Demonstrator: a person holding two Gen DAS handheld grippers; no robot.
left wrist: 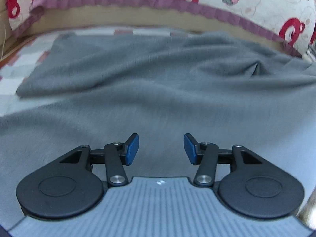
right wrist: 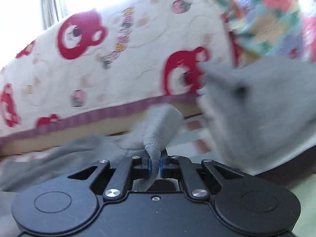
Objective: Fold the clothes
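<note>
A grey garment lies spread across a checked floor mat, filling most of the left wrist view. Its far edge runs roughly side to side, just short of a tan strip and the purple trim of a quilt printed with red bears. The near-left edge cuts diagonally across the mat, leaving a wedge of pale and reddish squares bare at far left. The cloth's long axis appears to run left to right across this view, though its ends pass out of frame on the right. It is soft, matte, mid-grey knit with shallow ripples and one sharper crease toward the right.

The left gripper sits low over the near part of the garment, its blue pads standing well apart with bare cloth showing between them; whether they touch the fabric cannot be told.

The right gripper has its jaws pinched on a bunched fold of the same garment, which rises from the pads in a thick roll and trails away to the left. A broad, blurred flap of the grey cloth hangs high at right, in front of a floral fabric. The bear quilt walls off the far side, with mat squares visible in the gap below it.
</note>
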